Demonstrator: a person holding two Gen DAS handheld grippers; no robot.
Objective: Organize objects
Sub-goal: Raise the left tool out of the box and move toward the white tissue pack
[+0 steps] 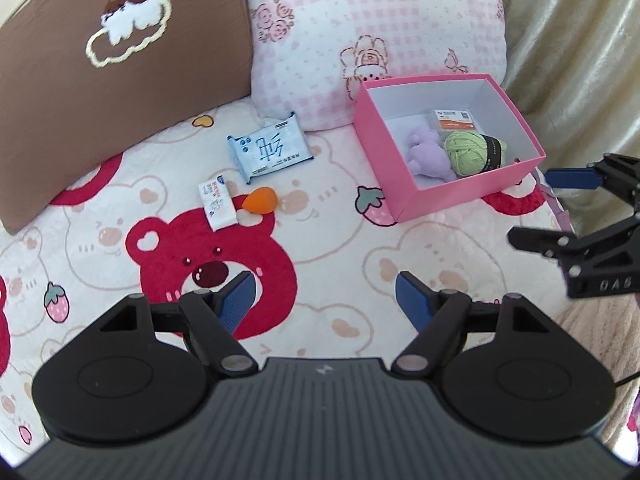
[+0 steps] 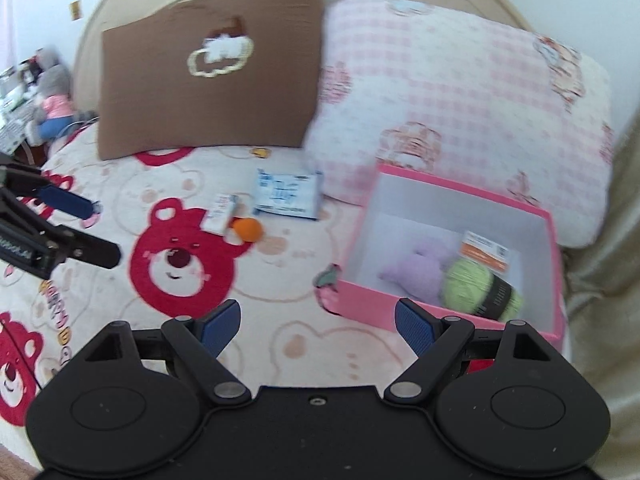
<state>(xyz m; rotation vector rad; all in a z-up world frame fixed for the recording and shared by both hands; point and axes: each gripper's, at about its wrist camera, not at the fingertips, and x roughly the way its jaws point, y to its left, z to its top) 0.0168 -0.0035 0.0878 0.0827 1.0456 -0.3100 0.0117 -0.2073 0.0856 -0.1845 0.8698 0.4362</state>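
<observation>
A pink box (image 1: 460, 194) (image 2: 362, 308) sits on the bed and holds a purple plush toy (image 1: 426, 152) (image 2: 416, 270), a green yarn ball (image 1: 472, 152) (image 2: 476, 288) and an orange-labelled packet (image 1: 454, 120) (image 2: 484, 252). On the blanket to its left lie a blue wipes pack (image 1: 269, 151) (image 2: 286, 196), a small white packet (image 1: 217, 206) (image 2: 220, 214) and an orange sponge (image 1: 261, 201) (image 2: 248, 230). My left gripper (image 1: 324, 292) is open and empty above the blanket. My right gripper (image 2: 318, 320) is open and empty at the box's near left corner.
A brown pillow (image 1: 100, 80) (image 2: 208, 68) and a pink checked pillow (image 1: 380, 32) (image 2: 460, 108) lean at the bed's head. A beige curtain (image 1: 580, 60) hangs to the right. A plush toy (image 2: 52, 96) sits off the bed to the far left.
</observation>
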